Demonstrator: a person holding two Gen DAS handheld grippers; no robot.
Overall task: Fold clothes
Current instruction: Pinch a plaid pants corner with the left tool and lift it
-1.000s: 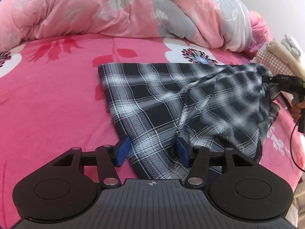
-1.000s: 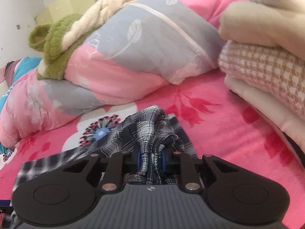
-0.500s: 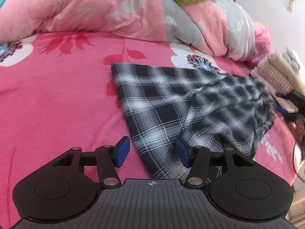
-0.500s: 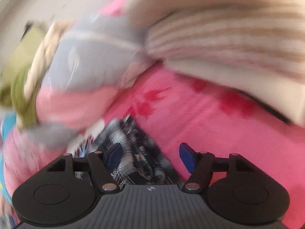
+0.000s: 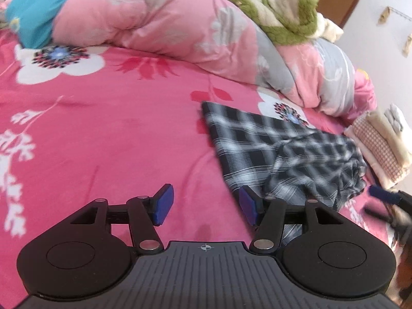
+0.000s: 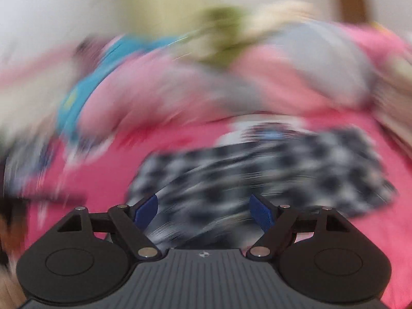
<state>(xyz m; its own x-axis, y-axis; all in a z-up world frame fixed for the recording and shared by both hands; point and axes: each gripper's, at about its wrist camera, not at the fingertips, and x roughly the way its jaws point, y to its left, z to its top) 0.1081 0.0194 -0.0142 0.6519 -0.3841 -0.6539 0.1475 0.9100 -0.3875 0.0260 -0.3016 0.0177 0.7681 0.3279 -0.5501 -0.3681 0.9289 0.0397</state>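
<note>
Plaid cloth, black and white, lies on the pink flowered bedsheet, flat at its far corner and bunched into folds at its right side. Nothing grips it. The left gripper hovers over bare sheet just left of the cloth's near edge, jaws about half apart with only sheet between them; its right blue pad sits by the cloth's hem. The right gripper hangs above the cloth in a heavily blurred view, its jaws having just been opening and now wide, with nothing pinched between the pads. Behind the cloth a pink and grey quilt is heaped, with a green and cream fleece on top. Folded cream and checked textiles are stacked to the right.
</note>
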